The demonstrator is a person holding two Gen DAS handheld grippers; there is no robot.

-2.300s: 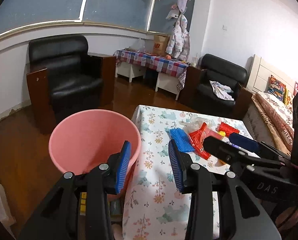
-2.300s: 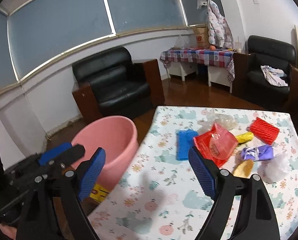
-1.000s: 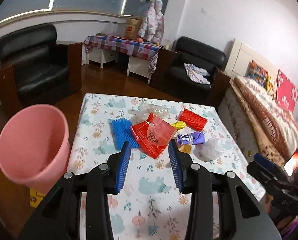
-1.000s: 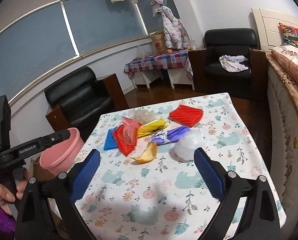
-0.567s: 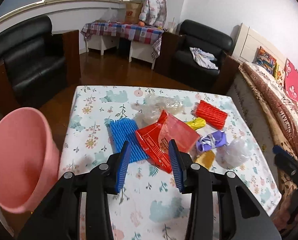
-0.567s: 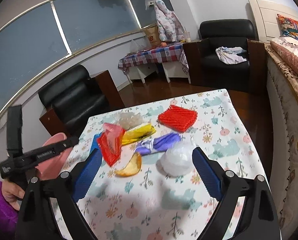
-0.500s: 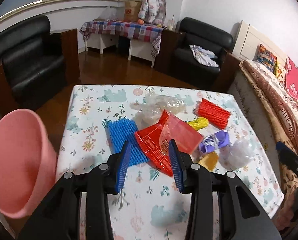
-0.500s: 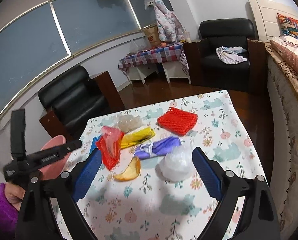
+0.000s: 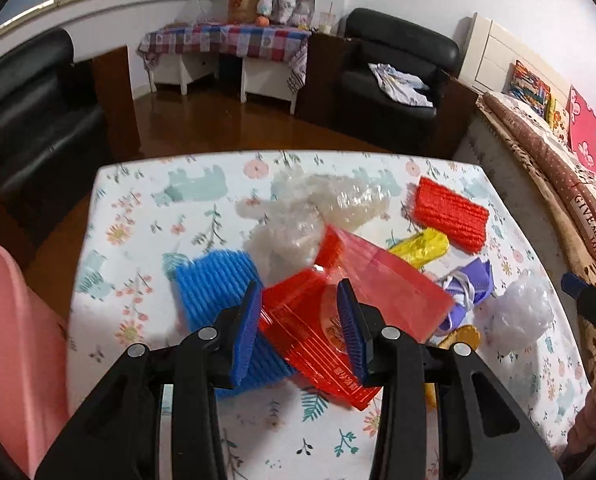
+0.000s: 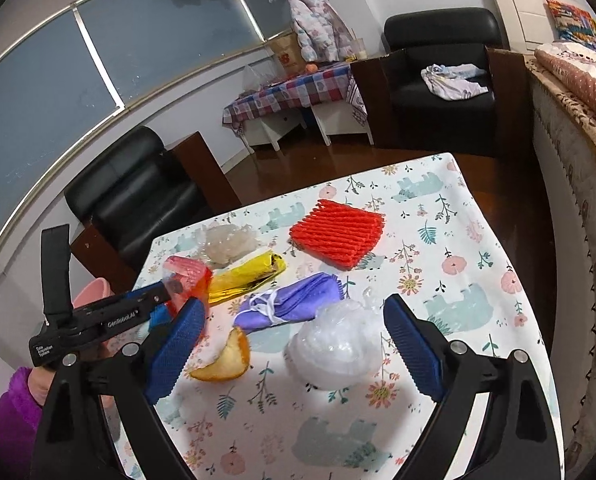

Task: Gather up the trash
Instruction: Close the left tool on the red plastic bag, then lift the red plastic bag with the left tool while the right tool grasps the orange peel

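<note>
Trash lies on a floral-cloth table [image 9: 146, 216]. My left gripper [image 9: 301, 328] is open, its pads on either side of a red plastic bag [image 9: 309, 336] beside a blue foam net [image 9: 214, 280]. My right gripper [image 10: 298, 348] is open wide just above a crumpled clear plastic bag [image 10: 337, 344]. An orange peel [image 10: 226, 360], a purple mask [image 10: 294, 304], a yellow wrapper [image 10: 246, 276], a red foam net [image 10: 337, 232] and clear film [image 10: 226, 240] lie around. The pink bin [image 9: 14, 344] stands left of the table.
Black armchairs [image 9: 30, 112] [image 10: 437, 76] stand beyond the table, and a checked-cloth side table [image 9: 226, 40] is at the back wall. A bed [image 9: 557, 168] runs along the right side. The wooden floor [image 9: 202, 128] lies beyond the table's far edge.
Both grippers have moved from the bin side in over the table and down toward the trash. The left one now straddles the red bag; the right one hovers at the clear bag.
</note>
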